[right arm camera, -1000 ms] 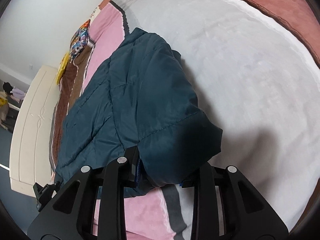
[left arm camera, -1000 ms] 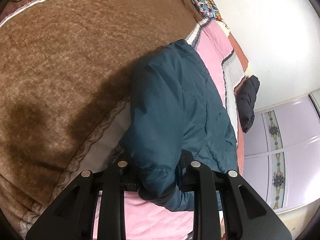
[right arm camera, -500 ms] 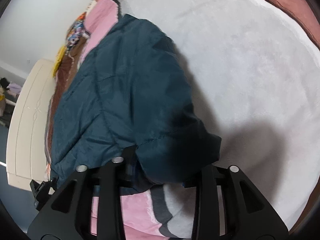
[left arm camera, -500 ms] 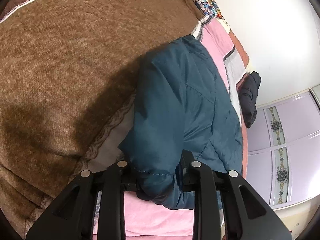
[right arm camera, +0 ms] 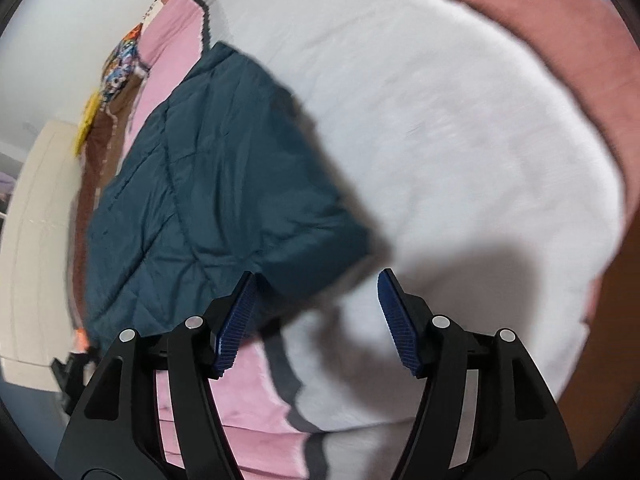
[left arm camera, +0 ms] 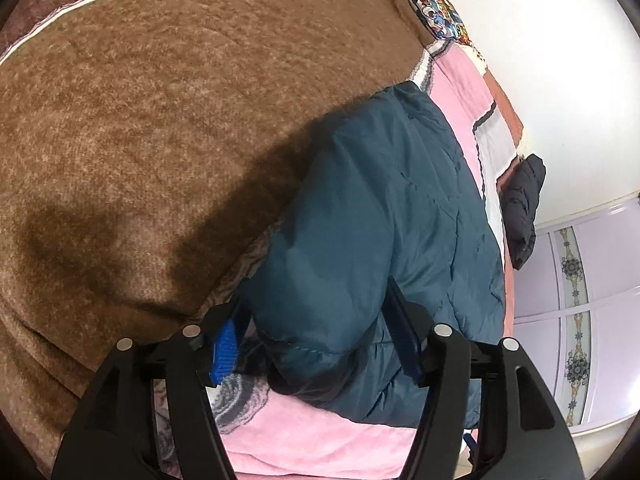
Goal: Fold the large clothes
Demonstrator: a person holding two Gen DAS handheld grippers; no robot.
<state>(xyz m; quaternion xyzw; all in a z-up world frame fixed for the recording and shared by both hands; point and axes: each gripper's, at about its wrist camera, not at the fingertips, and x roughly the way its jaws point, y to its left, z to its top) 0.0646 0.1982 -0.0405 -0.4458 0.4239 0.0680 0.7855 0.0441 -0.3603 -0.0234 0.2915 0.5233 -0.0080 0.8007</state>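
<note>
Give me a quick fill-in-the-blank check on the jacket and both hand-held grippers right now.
1. The padded jacket is dark ____ in colour.
2. It lies on a ____, not the floor.
3. The right hand-held gripper has jaws that are ____, its pads off the fabric.
4. Beside the left hand-held gripper spreads a ____ blanket.

Missing words: teal; bed; opening; brown

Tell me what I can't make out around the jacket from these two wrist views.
- Left wrist: the teal jacket's near hem, hidden behind the left tongs, jaws opening.
- Right wrist: its quilting smeared by motion blur; the right tongs, jaws opening.
- Dark garment: too small to identify.
</note>
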